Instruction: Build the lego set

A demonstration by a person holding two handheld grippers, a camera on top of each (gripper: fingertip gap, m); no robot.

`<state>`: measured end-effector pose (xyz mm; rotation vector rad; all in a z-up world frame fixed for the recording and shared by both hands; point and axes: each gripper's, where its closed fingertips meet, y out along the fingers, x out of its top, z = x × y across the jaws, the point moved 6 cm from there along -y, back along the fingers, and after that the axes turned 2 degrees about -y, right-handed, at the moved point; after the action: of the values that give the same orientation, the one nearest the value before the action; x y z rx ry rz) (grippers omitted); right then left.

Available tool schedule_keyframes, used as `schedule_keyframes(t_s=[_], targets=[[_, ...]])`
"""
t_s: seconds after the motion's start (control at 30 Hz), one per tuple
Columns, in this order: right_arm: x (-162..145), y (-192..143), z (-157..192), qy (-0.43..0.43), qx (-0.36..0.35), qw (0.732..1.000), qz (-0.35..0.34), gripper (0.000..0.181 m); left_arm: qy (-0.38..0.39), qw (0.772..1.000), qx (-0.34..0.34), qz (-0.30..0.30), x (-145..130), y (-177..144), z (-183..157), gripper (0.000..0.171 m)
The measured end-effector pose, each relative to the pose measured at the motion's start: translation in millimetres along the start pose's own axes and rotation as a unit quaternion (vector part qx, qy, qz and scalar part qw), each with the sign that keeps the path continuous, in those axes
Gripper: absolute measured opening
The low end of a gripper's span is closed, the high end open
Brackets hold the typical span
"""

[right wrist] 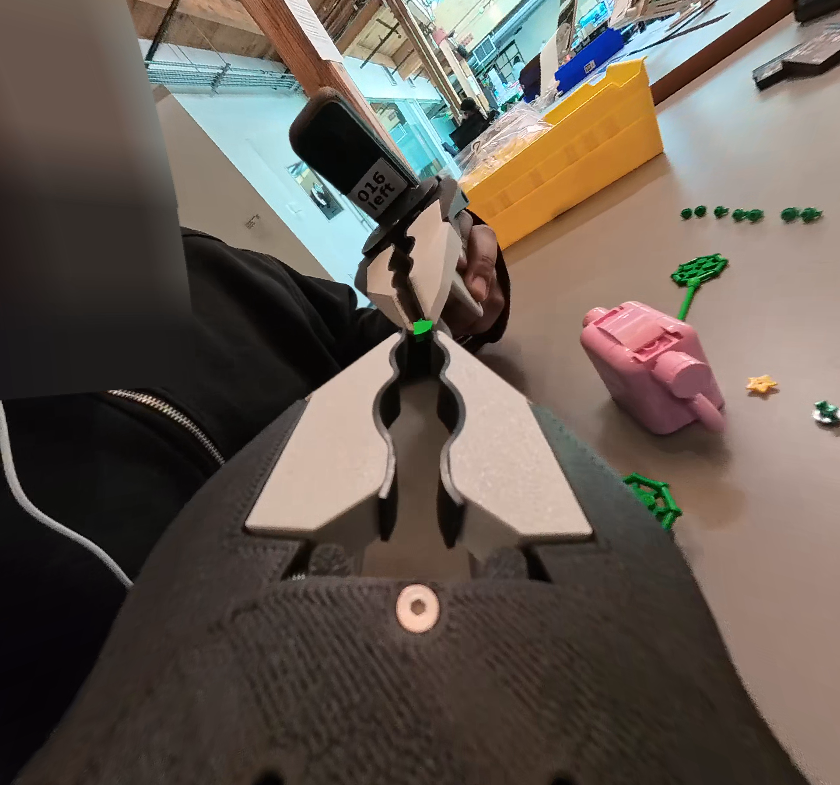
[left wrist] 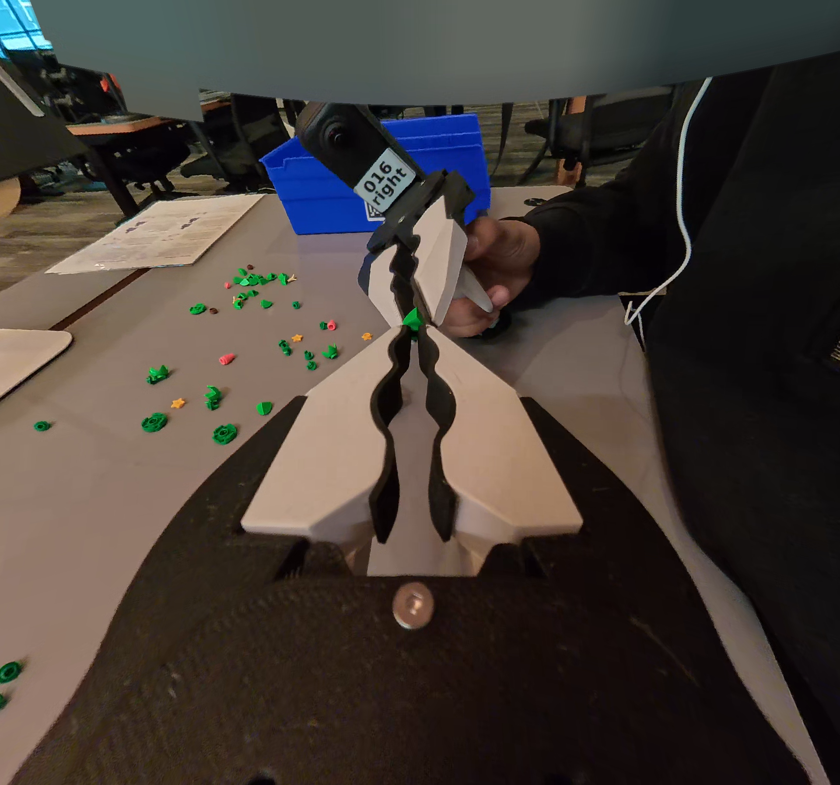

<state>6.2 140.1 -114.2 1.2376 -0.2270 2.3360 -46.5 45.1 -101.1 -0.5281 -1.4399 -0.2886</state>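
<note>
My left gripper (left wrist: 412,332) and my right gripper (right wrist: 418,339) meet tip to tip above the grey table (left wrist: 113,490). A small bright green lego piece (left wrist: 412,318) sits pinched right where the two pairs of tips touch; it also shows in the right wrist view (right wrist: 422,326). Both grippers are shut on it, or on two small green pieces pressed together; I cannot tell which. The right gripper (left wrist: 416,321) comes down from above in the left wrist view. The left gripper (right wrist: 420,323) does the same in the right wrist view.
Loose green, pink and yellow pieces (left wrist: 254,354) lie scattered on the left. An instruction sheet (left wrist: 159,236) and a blue bin (left wrist: 318,190) stand behind. A pink lego model (right wrist: 650,367), green lattice leaves (right wrist: 697,272) and a yellow bin (right wrist: 568,163) are on the right. The grippers are tip to tip, or close to it.
</note>
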Motion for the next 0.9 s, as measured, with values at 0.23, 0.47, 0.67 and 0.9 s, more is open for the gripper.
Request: schedule_keyframes(t_s=[0.23, 0.47, 0.67, 0.9], targets=[[1.1, -1.4, 0.0, 0.001, 0.000, 1.000, 0.000, 0.008, 0.008, 1.000, 0.004, 0.002, 0.0, -0.3, -0.8, 0.000], [4.8, -6.0, 0.5, -0.030, -0.013, 0.999, -0.009, 0.011, 0.004, 1.000, 0.004, 0.005, -0.7, -0.1, 0.2, 0.000], [6.9, -7.7, 12.4, -0.228, -0.067, 0.971, 0.017, 0.015, -0.016, 1.000, -0.009, -0.004, 0.8, -2.1, 0.8, 0.000], [3.3, -4.5, 21.9, -0.364, -0.093, 0.926, 0.034, 0.019, -0.048, 0.998, -0.045, -0.014, 2.1, -2.3, -1.7, 0.000]])
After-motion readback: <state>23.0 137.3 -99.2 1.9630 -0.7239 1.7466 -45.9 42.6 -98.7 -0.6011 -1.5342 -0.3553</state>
